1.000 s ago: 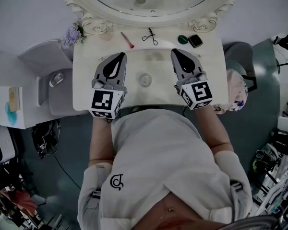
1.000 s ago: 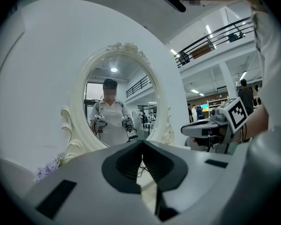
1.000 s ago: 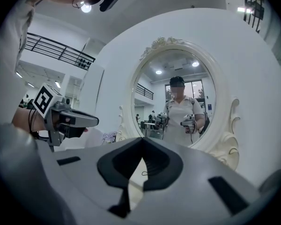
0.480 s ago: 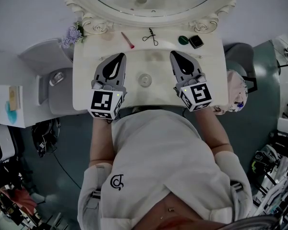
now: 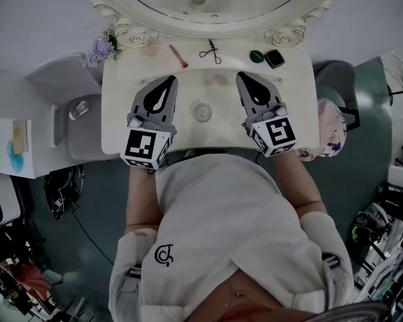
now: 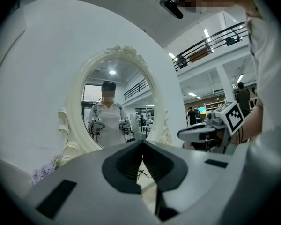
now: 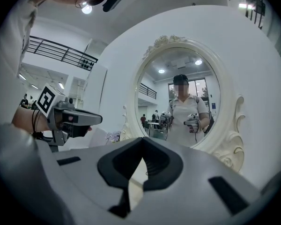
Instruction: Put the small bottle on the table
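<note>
Currently shut tight, empty: left gripper (image 5: 168, 80), right gripper (image 5: 244, 76). Risk: inward swing toppling likely small bottle (image 5: 201, 111) standing between them.

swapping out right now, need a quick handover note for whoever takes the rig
left gripper: shut, empty, over the table.
right gripper: shut, empty, over the table too.
Bottle: a small round thing stands on the table between them. It may be the bottle seen from above; cannot tell.
Done: if that is it, the bottle is placed.
Left: confirm that it is the bottle.
</note>
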Demonstrator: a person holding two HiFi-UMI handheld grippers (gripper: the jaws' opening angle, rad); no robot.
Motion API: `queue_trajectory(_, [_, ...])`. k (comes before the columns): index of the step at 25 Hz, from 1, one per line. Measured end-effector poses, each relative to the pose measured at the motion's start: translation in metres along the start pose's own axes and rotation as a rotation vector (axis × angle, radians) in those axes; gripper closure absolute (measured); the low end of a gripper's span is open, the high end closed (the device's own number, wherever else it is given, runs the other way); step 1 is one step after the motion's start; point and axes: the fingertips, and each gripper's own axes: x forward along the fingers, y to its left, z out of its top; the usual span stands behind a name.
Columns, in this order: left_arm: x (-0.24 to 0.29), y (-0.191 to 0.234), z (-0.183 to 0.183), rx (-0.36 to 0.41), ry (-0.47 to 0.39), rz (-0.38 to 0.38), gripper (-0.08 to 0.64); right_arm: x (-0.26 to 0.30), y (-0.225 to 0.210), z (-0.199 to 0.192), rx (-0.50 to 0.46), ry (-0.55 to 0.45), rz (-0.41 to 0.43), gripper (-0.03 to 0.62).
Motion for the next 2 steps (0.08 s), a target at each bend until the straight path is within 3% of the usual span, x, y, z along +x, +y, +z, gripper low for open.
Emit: queue_trajectory(2, [0.0004,-0.0051,0.0014,0.011,-0.008,-0.027,0.548,0.0008,0.0015,0.0023,0.006,-0.008,0.014,0.589])
